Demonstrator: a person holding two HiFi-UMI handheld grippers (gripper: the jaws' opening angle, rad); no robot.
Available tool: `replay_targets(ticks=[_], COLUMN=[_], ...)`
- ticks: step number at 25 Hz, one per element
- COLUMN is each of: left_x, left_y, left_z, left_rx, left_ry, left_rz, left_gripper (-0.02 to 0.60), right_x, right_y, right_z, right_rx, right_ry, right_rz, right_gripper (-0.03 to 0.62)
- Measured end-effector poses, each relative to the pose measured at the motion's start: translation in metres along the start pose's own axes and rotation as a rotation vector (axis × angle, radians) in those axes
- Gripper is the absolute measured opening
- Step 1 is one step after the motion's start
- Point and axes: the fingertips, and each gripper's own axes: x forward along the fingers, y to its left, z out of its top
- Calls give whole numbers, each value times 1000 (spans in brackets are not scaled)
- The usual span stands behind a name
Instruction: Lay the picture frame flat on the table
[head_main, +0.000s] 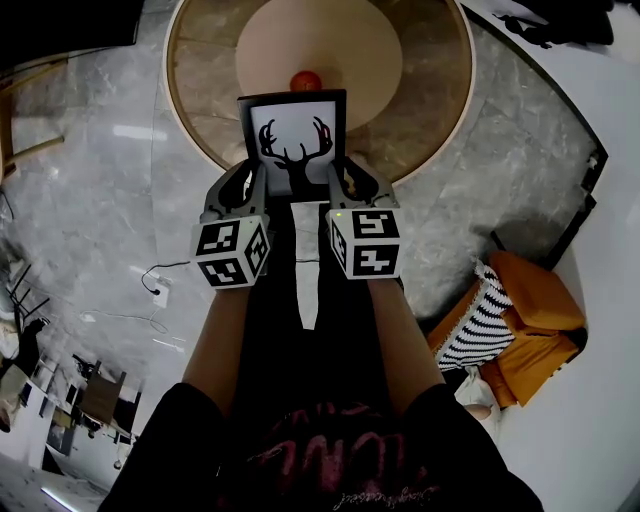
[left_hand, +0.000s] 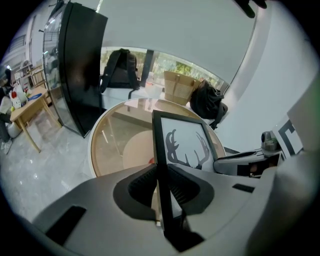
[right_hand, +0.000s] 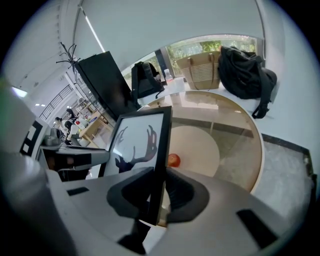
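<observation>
Item: picture frame (head_main: 293, 135), black border, white print with a stag-head silhouette.

Location: hanging over the near rim of the round table (head_main: 440, 110), in front of a small red fruit (head_main: 306, 81); contact with the tabletop is not showing.

Hold: left gripper (head_main: 250, 185) is pinching the left side rail, and right gripper (head_main: 340, 185) is pinching the right side rail, both low down.

Handling (judged): light and rigid, with a narrow smooth rail that is likely slippery and a possibly glazed, fragile front. The side rails are serving best for grip.

Orientation: standing portrait, with the long axis running up from the grippers and the print facing the person.
</observation>
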Motion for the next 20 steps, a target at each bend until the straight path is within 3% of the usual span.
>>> replay_targets(ticks=[20], left_x=[57], left_y=[16], left_z=[-50], left_rx=[-16], left_ry=[105], left_rz=[3], left_gripper=[71], right_x=[53], right_y=[-20], right_z=[-46], right_rx=[47], right_ry=[107], right_rz=[-9], right_gripper=[83])
